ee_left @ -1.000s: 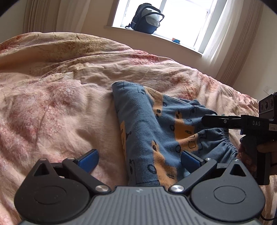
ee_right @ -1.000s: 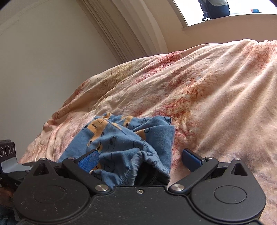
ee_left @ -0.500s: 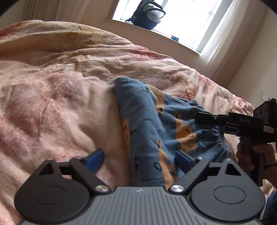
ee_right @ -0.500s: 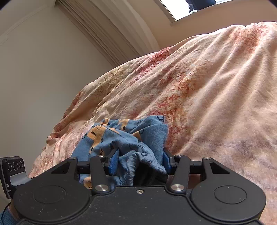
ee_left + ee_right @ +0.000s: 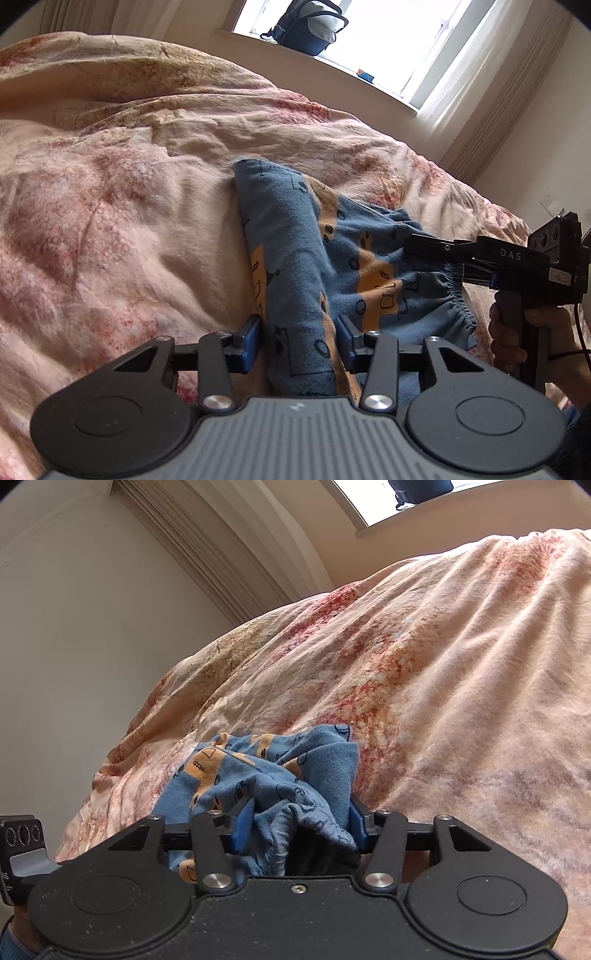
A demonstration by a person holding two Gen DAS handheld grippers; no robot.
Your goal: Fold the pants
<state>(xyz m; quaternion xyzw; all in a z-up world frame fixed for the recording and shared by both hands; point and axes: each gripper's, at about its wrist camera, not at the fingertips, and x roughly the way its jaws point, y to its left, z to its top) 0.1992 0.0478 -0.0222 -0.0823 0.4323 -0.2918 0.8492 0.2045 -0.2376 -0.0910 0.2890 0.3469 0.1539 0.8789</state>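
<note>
Your left hand-held gripper (image 5: 297, 341) has just been closing and now pinches a fold of the blue cartoon-print fleece pants (image 5: 332, 266) on the floral pink bed quilt (image 5: 110, 221). The right hand-held gripper (image 5: 299, 825) clamps the bunched waistband, though its jaws have just eased slightly wider. Lift both evenly (keep the fabric taut) before folding.
</note>
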